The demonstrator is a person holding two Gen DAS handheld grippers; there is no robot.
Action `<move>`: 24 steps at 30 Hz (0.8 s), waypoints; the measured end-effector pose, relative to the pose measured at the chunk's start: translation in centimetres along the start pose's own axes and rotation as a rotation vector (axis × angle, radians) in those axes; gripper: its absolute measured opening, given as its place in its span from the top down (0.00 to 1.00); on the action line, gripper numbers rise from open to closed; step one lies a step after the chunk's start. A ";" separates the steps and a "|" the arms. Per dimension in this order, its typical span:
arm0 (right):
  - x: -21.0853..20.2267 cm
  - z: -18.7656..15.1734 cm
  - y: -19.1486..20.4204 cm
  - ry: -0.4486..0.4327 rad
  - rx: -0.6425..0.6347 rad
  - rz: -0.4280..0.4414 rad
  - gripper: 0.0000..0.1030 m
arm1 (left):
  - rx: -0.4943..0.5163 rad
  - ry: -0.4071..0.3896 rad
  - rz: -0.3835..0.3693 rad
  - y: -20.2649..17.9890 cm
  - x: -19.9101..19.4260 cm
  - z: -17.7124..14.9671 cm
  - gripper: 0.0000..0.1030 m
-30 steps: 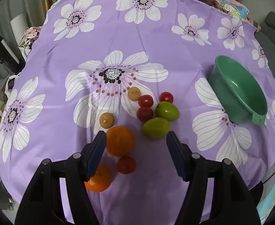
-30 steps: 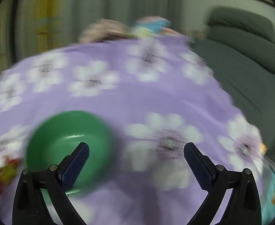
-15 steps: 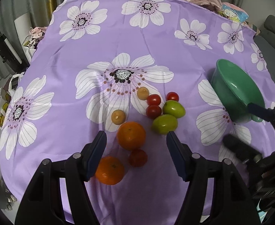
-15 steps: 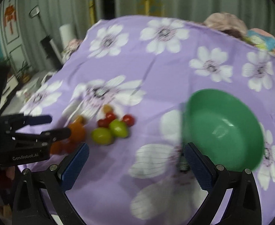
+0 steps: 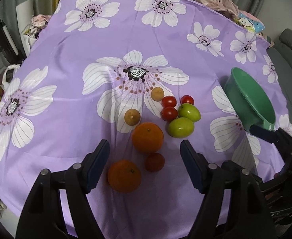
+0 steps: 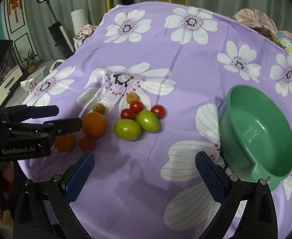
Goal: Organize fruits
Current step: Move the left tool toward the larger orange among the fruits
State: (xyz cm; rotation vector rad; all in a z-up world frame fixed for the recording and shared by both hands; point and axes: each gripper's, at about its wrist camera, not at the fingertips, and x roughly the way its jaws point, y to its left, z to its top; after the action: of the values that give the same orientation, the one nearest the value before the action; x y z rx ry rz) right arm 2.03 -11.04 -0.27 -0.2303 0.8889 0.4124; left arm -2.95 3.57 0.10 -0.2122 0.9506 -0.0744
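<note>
Since the earlier frame the left gripper (image 5: 144, 167) has just widened its jaws, nothing pressed between them; a nearer orange (image 5: 124, 176) and a small red fruit (image 5: 154, 162) sit in the gap. The right gripper (image 6: 144, 175) hangs released, the green bowl (image 6: 235, 139) just beyond its right finger. Best centre on one fruit before closing.

Floral tablecloth (image 5: 110, 39) carries fruits (image 5: 147, 137) and bowl (image 5: 251, 101).
</note>
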 end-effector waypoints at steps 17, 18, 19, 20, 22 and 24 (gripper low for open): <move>1.7 -1.2 -0.2 0.039 0.059 0.130 0.02 | -0.008 0.084 -0.240 1.2 0.0 -0.2 0.29; 1.9 -1.2 -0.1 0.041 0.070 0.139 0.02 | 0.002 0.075 -0.236 1.2 -0.1 -0.1 0.28; 2.1 -1.2 -0.1 0.042 0.077 0.141 0.02 | 0.010 0.066 -0.239 1.3 -0.1 0.0 0.28; 2.3 -1.2 -0.1 0.043 0.083 0.142 0.02 | 0.018 0.052 -0.244 1.4 -0.1 0.3 0.28; 2.7 -1.1 0.2 0.050 0.088 0.154 0.02 | 0.026 0.028 -0.216 1.6 -0.2 0.6 0.27; 3.2 -1.0 0.7 0.060 0.079 0.184 0.02 | 0.040 0.007 -0.202 1.6 0.0 0.9 0.25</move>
State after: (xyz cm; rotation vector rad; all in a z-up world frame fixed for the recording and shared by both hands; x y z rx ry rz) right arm 2.81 -9.92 -3.37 -0.0886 0.9875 0.5418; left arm -2.23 5.31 0.27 -0.2706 0.9318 -0.2799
